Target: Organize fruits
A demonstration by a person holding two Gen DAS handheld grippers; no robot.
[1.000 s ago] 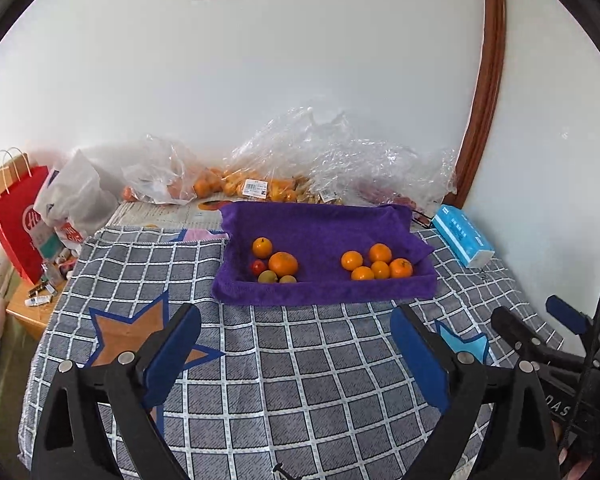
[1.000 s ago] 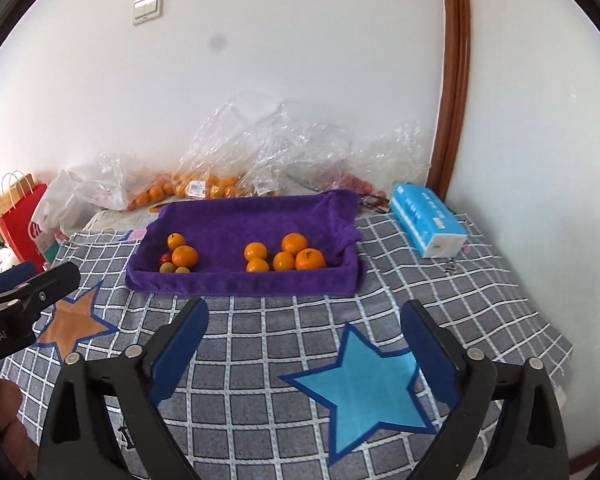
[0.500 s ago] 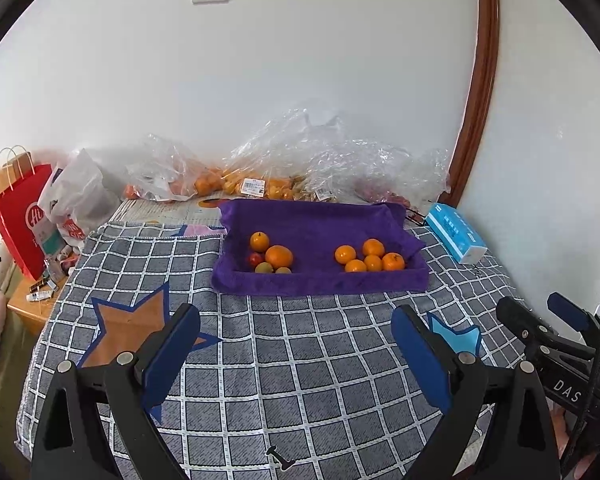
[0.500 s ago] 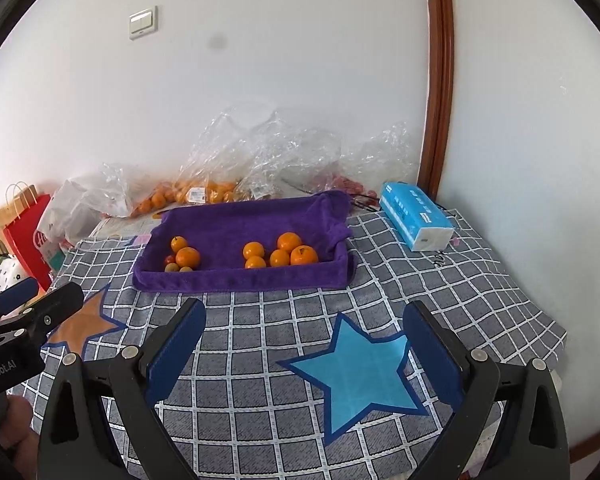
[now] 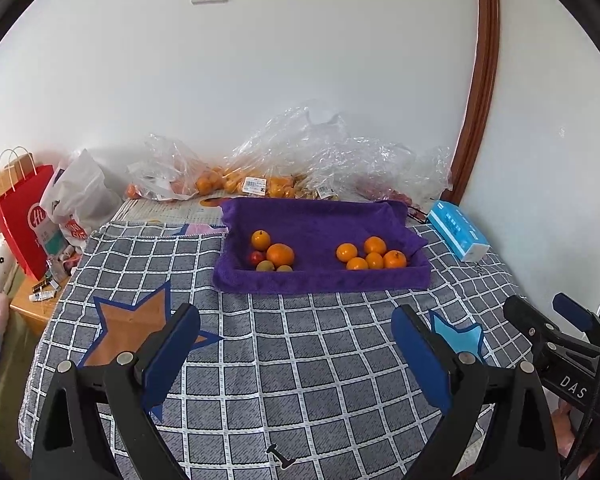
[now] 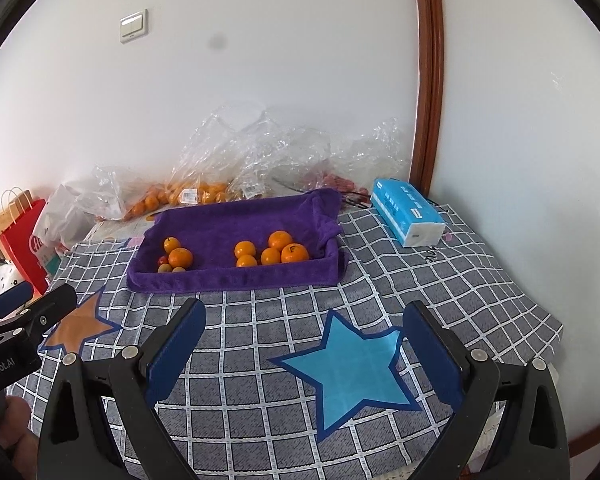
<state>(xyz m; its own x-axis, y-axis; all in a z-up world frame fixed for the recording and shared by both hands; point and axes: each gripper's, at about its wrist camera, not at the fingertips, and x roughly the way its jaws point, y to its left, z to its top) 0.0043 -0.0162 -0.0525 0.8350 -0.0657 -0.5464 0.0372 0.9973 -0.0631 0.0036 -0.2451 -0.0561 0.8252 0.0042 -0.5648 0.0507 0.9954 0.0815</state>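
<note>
Left gripper (image 5: 296,344) and right gripper (image 6: 304,340) hover above checked tablecloth (image 5: 300,360), fingers spread wide, nothing held. Fruits sit in purple towel-lined tray (image 5: 320,280) at far table edge: five oranges (image 5: 366,254) right, mixed fruit cluster (image 5: 272,256) left.

left wrist view: looks forward between its own 2 fingers, slightly down over the checked cloth (image 5: 300,360), toward the wall, well back from the purple tray (image 5: 320,276). right wrist view: same heading, set further right, blue star (image 6: 352,372) close below. both share the tray, the tissue pack (image 6: 408,216) and the wall behind.
</note>
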